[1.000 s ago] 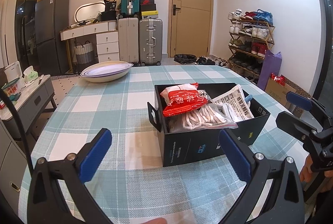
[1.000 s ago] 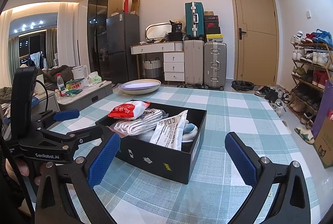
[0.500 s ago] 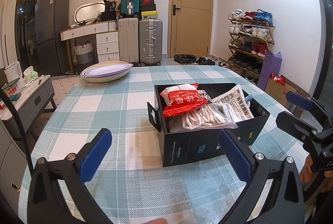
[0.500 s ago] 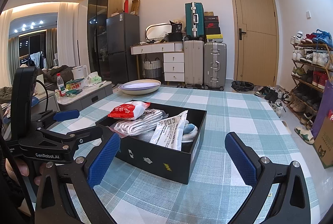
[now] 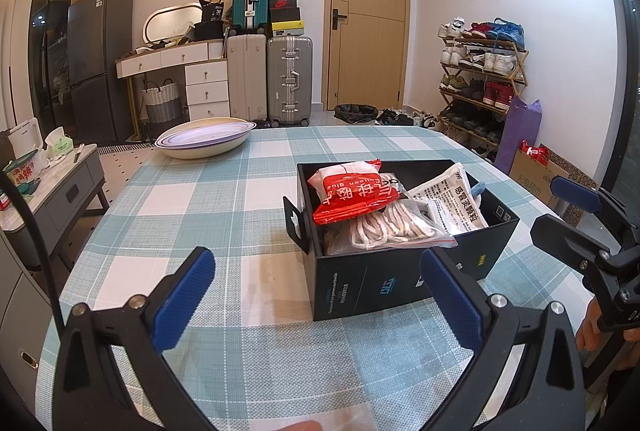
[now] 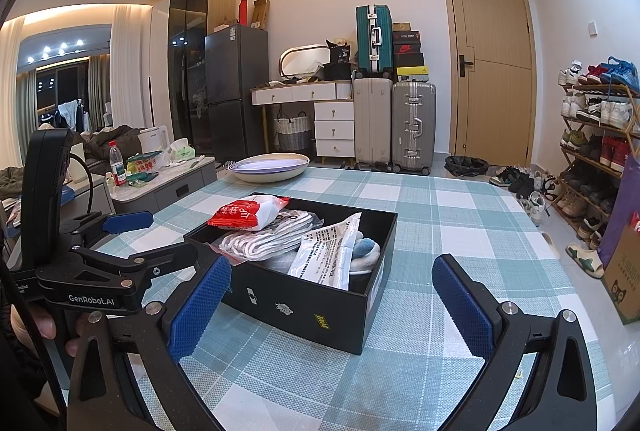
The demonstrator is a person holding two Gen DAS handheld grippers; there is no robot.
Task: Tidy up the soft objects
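Observation:
A black open box (image 5: 372, 283) stands on the checked tablecloth; it also shows in the right wrist view (image 6: 304, 305). Inside lie a red and white packet (image 5: 352, 191) (image 6: 248, 213), a clear bag of white rope-like fabric (image 5: 388, 227) (image 6: 268, 237), a white printed pouch (image 5: 456, 197) (image 6: 330, 255) and a blue and white soft item (image 6: 366, 251). My left gripper (image 5: 318, 295) is open and empty, in front of the box. My right gripper (image 6: 332, 301) is open and empty, near the box's right side; it also shows in the left wrist view (image 5: 560, 211).
A wide shallow bowl (image 5: 204, 143) sits at the table's far left edge. Beyond the table stand suitcases (image 5: 288, 79), a drawer unit (image 5: 206, 87) and a shoe rack (image 5: 480, 83). A low side table (image 5: 52, 187) stands left of the table.

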